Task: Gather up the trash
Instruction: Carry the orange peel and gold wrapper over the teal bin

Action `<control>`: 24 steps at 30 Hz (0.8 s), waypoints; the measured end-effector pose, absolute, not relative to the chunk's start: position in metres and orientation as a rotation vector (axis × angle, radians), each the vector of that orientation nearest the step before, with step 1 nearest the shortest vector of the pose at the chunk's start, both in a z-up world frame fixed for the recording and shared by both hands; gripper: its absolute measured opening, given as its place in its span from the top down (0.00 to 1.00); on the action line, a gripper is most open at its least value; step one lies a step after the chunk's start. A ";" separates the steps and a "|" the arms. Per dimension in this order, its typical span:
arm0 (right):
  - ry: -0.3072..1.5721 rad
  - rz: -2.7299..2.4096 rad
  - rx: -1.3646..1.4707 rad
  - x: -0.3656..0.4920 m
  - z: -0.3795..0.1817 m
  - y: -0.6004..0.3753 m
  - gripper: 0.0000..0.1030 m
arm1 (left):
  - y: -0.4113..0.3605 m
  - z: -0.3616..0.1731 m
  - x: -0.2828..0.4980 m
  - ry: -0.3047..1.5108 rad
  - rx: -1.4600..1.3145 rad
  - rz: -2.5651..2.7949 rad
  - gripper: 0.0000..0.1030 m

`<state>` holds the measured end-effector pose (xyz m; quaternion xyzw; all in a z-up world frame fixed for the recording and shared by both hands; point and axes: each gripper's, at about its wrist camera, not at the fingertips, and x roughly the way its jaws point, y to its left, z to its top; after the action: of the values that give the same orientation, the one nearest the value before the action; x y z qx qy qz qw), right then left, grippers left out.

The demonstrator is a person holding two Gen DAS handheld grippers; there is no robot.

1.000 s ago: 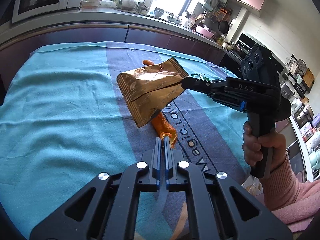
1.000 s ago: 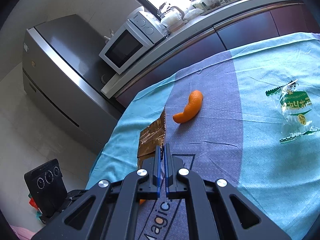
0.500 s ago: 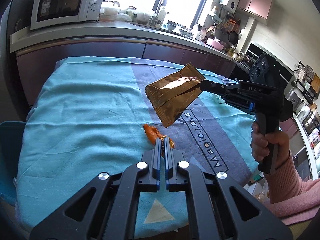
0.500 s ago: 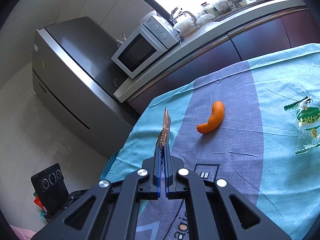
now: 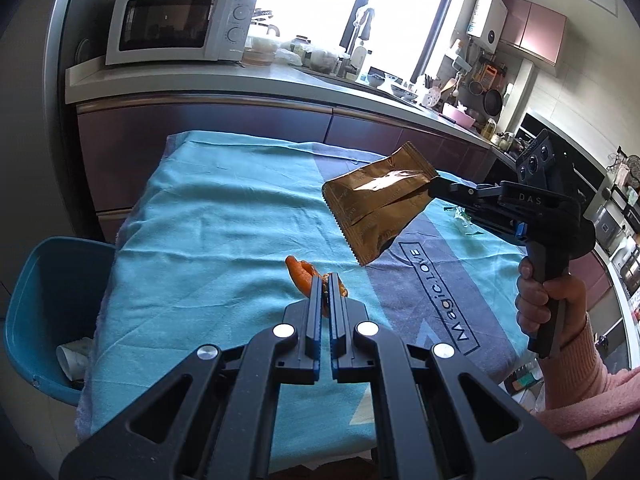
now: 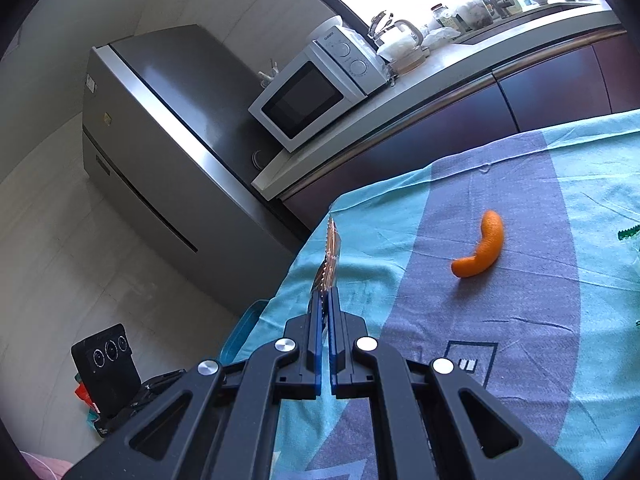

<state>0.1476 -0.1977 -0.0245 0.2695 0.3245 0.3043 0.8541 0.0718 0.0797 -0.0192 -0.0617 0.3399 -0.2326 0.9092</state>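
Both tongs have risen and swung toward the counter's left edge since the earlier frames; a blue bin (image 5: 48,312) now shows in the left wrist view, and the brown wrapper has turned from lying flat-on to edge-on in the right wrist view.

Left tongs (image 5: 326,280): closed tight on an orange peel piece (image 5: 304,276), peel lifted above the teal cloth (image 5: 200,248) near the front left part of the counter.

Right tongs (image 5: 434,188): pinched shut on one corner of the brown foil snack wrapper (image 5: 376,208), held in the air over the purple stripe of the cloth, wrapper hanging down-left with its serrated edge lowest. Right hand (image 5: 544,304) grips the handle, pink sleeve. Right wrist view shows the same tongs (image 6: 325,292) with the wrapper (image 6: 330,256) seen as a thin strip.

Second orange peel (image 6: 482,246), curved, lies on the purple stripe, well apart from the tongs. Clear green-printed wrapper (image 6: 629,234) lies at the right frame edge on the cloth, mostly cut off.

Blue bin sits on the floor just beside the counter's left edge, a white cup (image 5: 74,356) inside. Microwave (image 5: 176,24) on the back worktop; fridge (image 6: 160,152) beside it.
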 end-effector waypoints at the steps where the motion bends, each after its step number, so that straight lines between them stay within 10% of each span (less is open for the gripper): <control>1: 0.685 0.646 0.566 0.148 -0.024 -0.195 0.98 | 0.083 -0.018 0.071 0.699 -0.127 -0.473 0.97; 24: 0.725 0.814 0.500 0.166 -0.013 -0.109 0.98 | 0.157 0.007 0.051 0.625 -0.163 -0.307 0.97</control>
<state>0.1664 -0.1086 -0.0128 0.2353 0.3412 0.3828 0.8256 0.0512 0.1568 0.0066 -0.0796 0.3057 -0.1502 0.9368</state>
